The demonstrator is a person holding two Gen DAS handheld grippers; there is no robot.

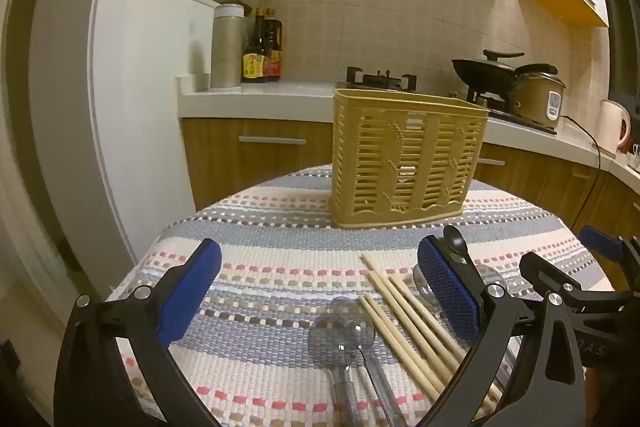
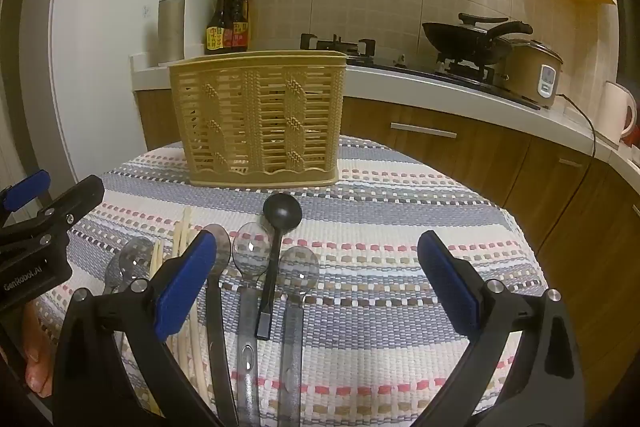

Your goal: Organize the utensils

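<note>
A yellow slatted utensil basket (image 1: 404, 159) stands at the far side of the round table; it also shows in the right wrist view (image 2: 260, 123). Wooden chopsticks (image 1: 408, 319) lie on the striped cloth beside a clear plastic spoon (image 1: 342, 335). In the right wrist view a small black spoon (image 2: 280, 227) lies over several clear spoons (image 2: 251, 255), with chopsticks (image 2: 182, 231) to their left. My left gripper (image 1: 320, 291) is open and empty above the cloth. My right gripper (image 2: 316, 283) is open and empty above the spoons.
The striped tablecloth (image 2: 400, 227) covers the round table. Behind it runs a kitchen counter (image 1: 256, 99) with sauce bottles (image 1: 262, 47), a gas hob, a black wok (image 2: 468, 39), a rice cooker (image 2: 532, 73) and a kettle (image 2: 618, 115).
</note>
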